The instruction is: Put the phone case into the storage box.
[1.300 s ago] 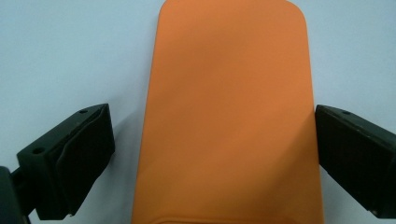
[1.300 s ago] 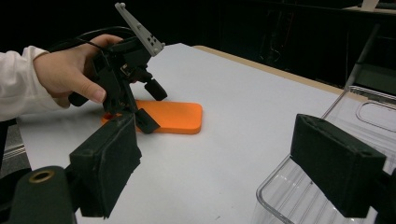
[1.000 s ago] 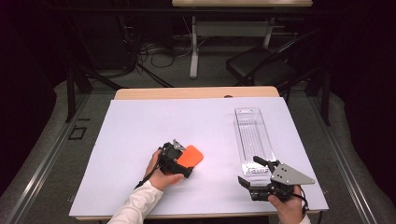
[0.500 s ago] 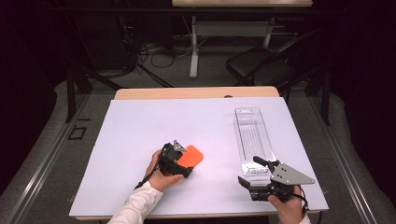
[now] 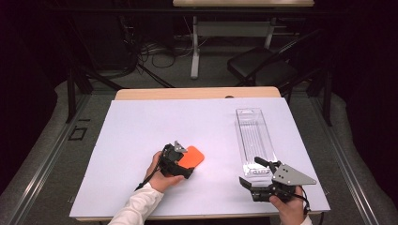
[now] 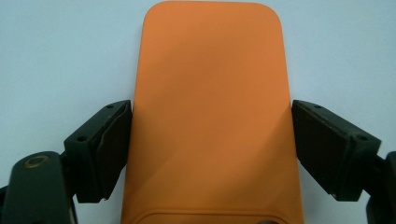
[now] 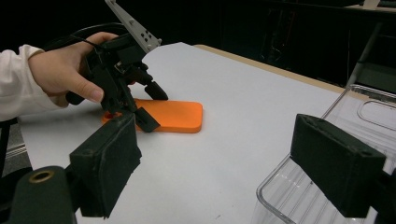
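Observation:
An orange phone case (image 5: 193, 157) lies flat on the white sheet (image 5: 141, 126), left of centre. My left gripper (image 5: 187, 164) reaches over its near end. In the left gripper view the case (image 6: 210, 70) lies lengthwise between the jaws; they have just been closing, and both pads now touch its long edges. The right gripper view shows that gripper (image 7: 154, 109) from the side, standing on the case (image 7: 177, 116). My right gripper (image 5: 249, 171) rests at the near end of a long clear plastic tray (image 5: 256, 136), jaws wide apart with nothing between them.
The tray (image 7: 359, 112) runs front to back on the right side of the sheet. A wooden table edge (image 5: 197, 93) shows at the back. Beyond it stand a dark chair (image 5: 263, 68) and table legs with cables on the floor.
The left gripper's jaws have drawn in against the orange case's sides. Neither hand, the case nor the tray has shifted place.

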